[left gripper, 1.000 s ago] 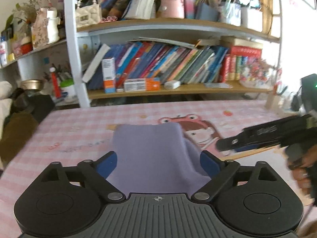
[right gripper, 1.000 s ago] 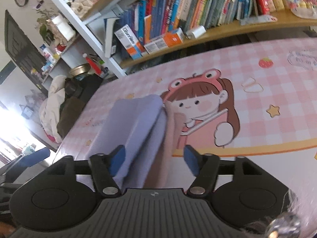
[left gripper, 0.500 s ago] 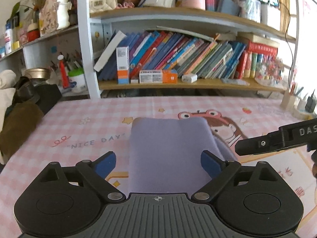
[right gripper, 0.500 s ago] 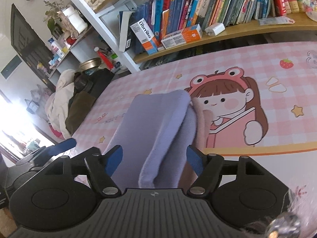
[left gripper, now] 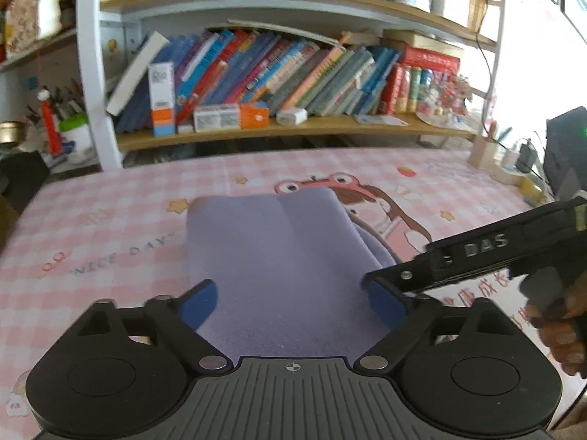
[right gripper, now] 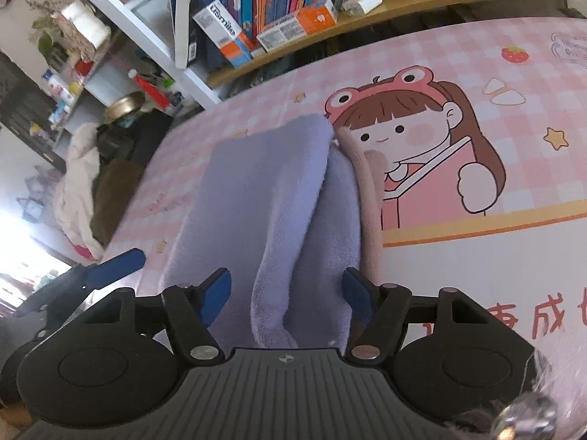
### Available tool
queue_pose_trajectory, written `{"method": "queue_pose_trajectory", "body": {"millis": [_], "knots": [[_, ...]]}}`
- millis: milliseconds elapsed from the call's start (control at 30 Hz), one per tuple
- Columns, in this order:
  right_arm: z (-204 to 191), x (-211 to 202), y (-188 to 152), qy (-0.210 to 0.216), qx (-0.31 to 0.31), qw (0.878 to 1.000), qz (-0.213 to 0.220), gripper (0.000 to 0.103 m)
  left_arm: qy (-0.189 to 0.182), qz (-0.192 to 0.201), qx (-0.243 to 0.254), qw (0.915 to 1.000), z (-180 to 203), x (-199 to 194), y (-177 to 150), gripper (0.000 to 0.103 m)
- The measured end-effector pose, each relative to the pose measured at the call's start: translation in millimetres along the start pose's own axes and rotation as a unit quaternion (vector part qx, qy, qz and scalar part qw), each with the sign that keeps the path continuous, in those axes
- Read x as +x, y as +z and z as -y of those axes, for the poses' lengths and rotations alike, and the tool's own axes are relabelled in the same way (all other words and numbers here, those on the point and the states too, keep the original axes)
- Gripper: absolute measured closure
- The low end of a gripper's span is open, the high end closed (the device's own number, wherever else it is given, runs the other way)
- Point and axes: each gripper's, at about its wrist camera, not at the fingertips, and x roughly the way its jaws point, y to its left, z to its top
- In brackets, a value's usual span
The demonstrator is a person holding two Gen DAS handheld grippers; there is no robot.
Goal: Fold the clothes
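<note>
L-wrist view
Garment: folded lilac cloth point(left gripper: 282, 256) flat on tabletop point(left gripper: 91, 227), long axis running away from camera toward bookshelf point(left gripper: 256, 84).
Surface: pink check cartoon mat.
L gripper point(left gripper: 293, 302): jaws wide, just been closing; cloth between pads, no grip seen.

R-wrist view
Garment: lilac cloth point(right gripper: 271, 198), layered edges facing camera.
R gripper point(right gripper: 286, 295): angled down, jaws part-open astride cloth edge, closing slightly; pads not pressing.

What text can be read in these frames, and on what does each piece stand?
"usmile": white and orange box on the lower shelf.
"NICE DAY": pink checked table mat.
"DAS": side of the right gripper.
"成": red character on the mat.
Book spines and the orange and white carton: too blurred to read.
</note>
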Motion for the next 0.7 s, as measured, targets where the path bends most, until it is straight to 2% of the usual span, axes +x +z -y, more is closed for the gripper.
{"method": "queue_pose_trajectory", "body": {"millis": [67, 133, 233, 267, 367, 400, 433, 533, 633, 667, 700], "knots": [[-3, 6, -1, -0.006, -0.010, 1.000, -0.005, 0.048, -0.002, -0.018, 0.007, 0.9998, 0, 8, -3, 0.029], [-4, 9, -2, -0.012, -0.018, 1.000, -0.008, 0.061, 0.003, -0.027, 0.018, 0.9995, 1, 13, -6, 0.029], [-14, -7, -2, 0.025, -0.051, 0.998, 0.022, 0.087, -0.001, -0.033, 0.023, 0.9992, 0, 16, -6, 0.029], [-17, -12, -1, 0.037, -0.062, 0.997, 0.031, 0.088, -0.001, -0.035, 0.025, 0.9991, -1, 17, -5, 0.029], [-29, -31, -2, 0.072, -0.105, 0.989, 0.071, 0.102, -0.005, -0.037, 0.018, 0.9992, -5, 17, -5, 0.029], [-30, -35, -2, 0.070, -0.109, 0.989, 0.078, 0.102, -0.005, -0.038, 0.018, 0.9991, -6, 18, -5, 0.029], [-28, -32, -1, 0.050, -0.098, 0.991, 0.073, 0.102, -0.005, -0.038, 0.021, 0.9990, -5, 19, -5, 0.029], [-8, -10, -1, -0.002, -0.046, 0.999, 0.027, 0.102, -0.004, -0.039, 0.026, 0.9989, -3, 19, -5, 0.029], [3, -6, -4, -0.010, -0.009, 1.000, 0.010, 0.098, -0.005, -0.036, 0.024, 0.9990, -5, 17, -5, 0.028], [3, -7, -4, -0.011, -0.009, 1.000, 0.012, 0.090, -0.006, -0.033, 0.019, 0.9993, -6, 16, -4, 0.027], [2, -9, -4, -0.013, -0.010, 1.000, 0.015, 0.073, -0.005, -0.028, 0.014, 0.9995, -7, 14, -4, 0.027]]}}
